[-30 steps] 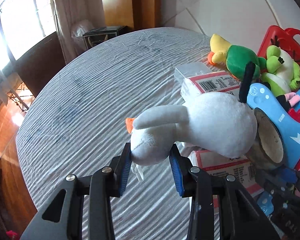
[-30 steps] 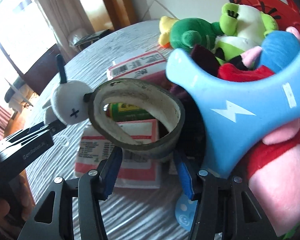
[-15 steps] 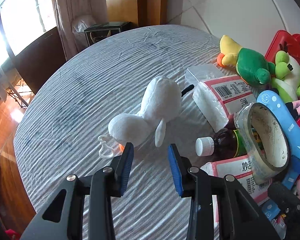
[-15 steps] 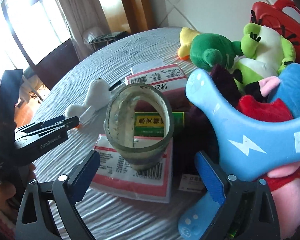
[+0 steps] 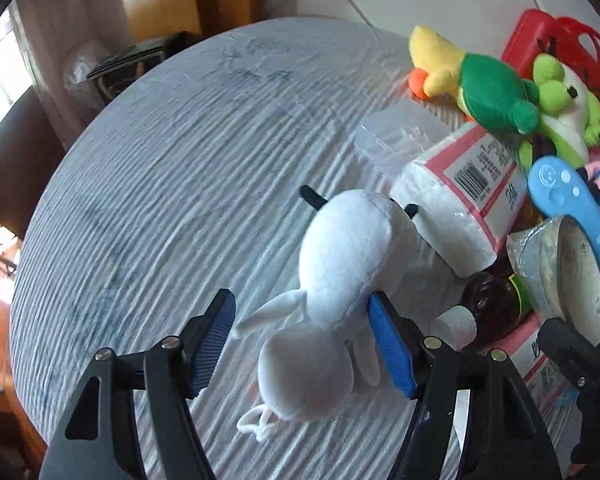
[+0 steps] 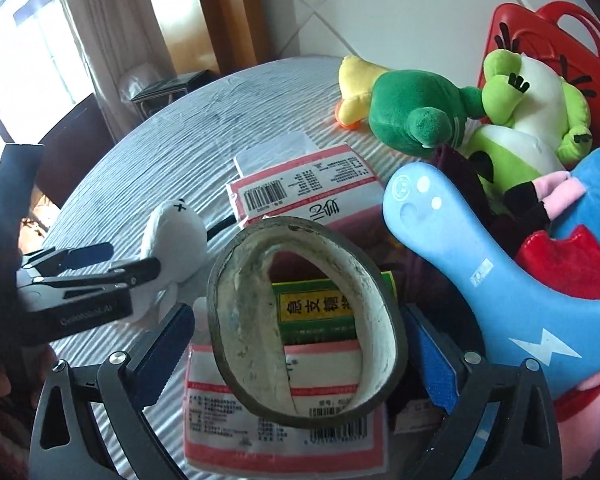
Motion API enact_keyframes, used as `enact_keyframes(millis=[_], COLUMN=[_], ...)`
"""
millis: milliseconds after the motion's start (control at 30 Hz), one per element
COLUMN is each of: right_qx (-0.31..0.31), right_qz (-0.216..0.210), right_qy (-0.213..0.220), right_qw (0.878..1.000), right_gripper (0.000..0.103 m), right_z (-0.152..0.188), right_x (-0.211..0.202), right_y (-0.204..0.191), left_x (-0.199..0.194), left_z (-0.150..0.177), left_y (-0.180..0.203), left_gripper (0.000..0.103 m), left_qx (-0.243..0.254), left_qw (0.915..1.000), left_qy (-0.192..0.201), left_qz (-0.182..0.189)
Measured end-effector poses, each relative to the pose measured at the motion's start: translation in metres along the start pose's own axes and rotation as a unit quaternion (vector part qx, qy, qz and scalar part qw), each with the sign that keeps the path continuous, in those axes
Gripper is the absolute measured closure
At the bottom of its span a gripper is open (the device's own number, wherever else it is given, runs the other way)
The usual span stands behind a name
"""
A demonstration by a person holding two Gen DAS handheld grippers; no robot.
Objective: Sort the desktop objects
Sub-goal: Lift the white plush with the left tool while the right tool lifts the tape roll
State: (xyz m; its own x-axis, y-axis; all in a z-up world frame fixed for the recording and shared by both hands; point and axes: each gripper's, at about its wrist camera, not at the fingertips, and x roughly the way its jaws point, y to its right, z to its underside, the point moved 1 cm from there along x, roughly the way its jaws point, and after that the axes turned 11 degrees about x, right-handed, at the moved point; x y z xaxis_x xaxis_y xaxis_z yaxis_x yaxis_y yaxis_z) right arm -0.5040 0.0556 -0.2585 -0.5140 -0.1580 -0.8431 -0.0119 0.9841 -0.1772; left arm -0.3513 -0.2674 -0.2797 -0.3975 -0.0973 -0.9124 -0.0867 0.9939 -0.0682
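Note:
A white plush rabbit [image 5: 340,280] lies on the striped tablecloth [image 5: 160,184]. My left gripper [image 5: 304,344] is open around its lower body; the right pad touches it, the left pad stands apart. The rabbit also shows in the right wrist view [image 6: 176,236]. A grey tape roll [image 6: 300,344] stands on edge between the wide-open jaws of my right gripper [image 6: 296,352], on a pink-and-white tissue pack [image 6: 276,412]; whether the pads touch it is unclear. The roll also shows in the left wrist view [image 5: 572,280].
A second tissue pack [image 5: 460,196], a dark bottle with a white cap [image 5: 488,308], a blue plastic toy [image 6: 480,280], a green-and-yellow plush duck [image 6: 404,108], a light-green plush [image 6: 532,104] and a red basket [image 6: 548,36] crowd the right side. The table edge curves on the left.
The left gripper let go of the rabbit, which dropped onto the cloth, then opened wider and moved in around it. The right gripper opened and the tape roll now stands on the tissue pack.

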Motion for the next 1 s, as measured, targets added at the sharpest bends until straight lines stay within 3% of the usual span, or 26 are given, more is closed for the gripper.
enact_keyframes(millis=[100,167,233,267,300,367,633,900,933,967,1000], right_qx=[0.021,0.035,0.046,0.051,0.056,0.068,0.068,0.049,0.045,0.041,0.040], right_qz=[0.024,0.032,0.040,0.040,0.036,0.038,0.033,0.012,0.009,0.008,0.005], right_qy=[-0.001,-0.002,-0.003,-0.004,-0.006,-0.003,0.022,0.060,0.065,0.069,0.070], right_qw=[0.999,0.999,0.998,0.998,0.998,0.997,0.997,0.997,0.997,0.997,0.997], right_gripper=[0.001,0.001,0.002,0.006,0.025,0.031,0.041,0.049,0.055,0.067,0.087], right_z=[0.005,0.008,0.009,0.009,0.010,0.010,0.004,0.008,0.009,0.011,0.012], right_x=[0.004,0.005,0.008,0.010,0.013,0.013,-0.020,-0.076,-0.084,-0.091,-0.098], right_y=[0.004,0.008,0.012,0.013,0.014,0.012,-0.001,-0.003,-0.003,-0.002,-0.001], left_x=[0.023,0.026,0.026,0.026,0.024,0.018,-0.044,-0.105,-0.112,-0.120,-0.126], left_z=[-0.006,-0.010,-0.014,-0.015,-0.014,-0.010,-0.008,0.006,0.009,0.013,0.015], left_y=[0.012,0.021,0.025,0.027,0.029,0.032,0.036,0.046,0.048,0.051,0.054], left_gripper=[0.034,0.034,0.050,0.051,0.053,0.053,0.053,0.053,0.053,0.053,0.053], left_qx=[0.034,0.063,0.067,0.070,0.074,0.076,0.064,0.048,0.045,0.043,0.040], left_qw=[0.9991,0.9980,0.9977,0.9974,0.9971,0.9968,0.9953,0.9924,0.9921,0.9917,0.9914], left_qy=[-0.022,-0.003,0.010,0.013,0.017,0.022,0.072,0.108,0.111,0.114,0.117], left_qz=[0.014,-0.005,0.007,0.001,-0.008,-0.015,-0.012,-0.034,-0.037,-0.040,-0.042])
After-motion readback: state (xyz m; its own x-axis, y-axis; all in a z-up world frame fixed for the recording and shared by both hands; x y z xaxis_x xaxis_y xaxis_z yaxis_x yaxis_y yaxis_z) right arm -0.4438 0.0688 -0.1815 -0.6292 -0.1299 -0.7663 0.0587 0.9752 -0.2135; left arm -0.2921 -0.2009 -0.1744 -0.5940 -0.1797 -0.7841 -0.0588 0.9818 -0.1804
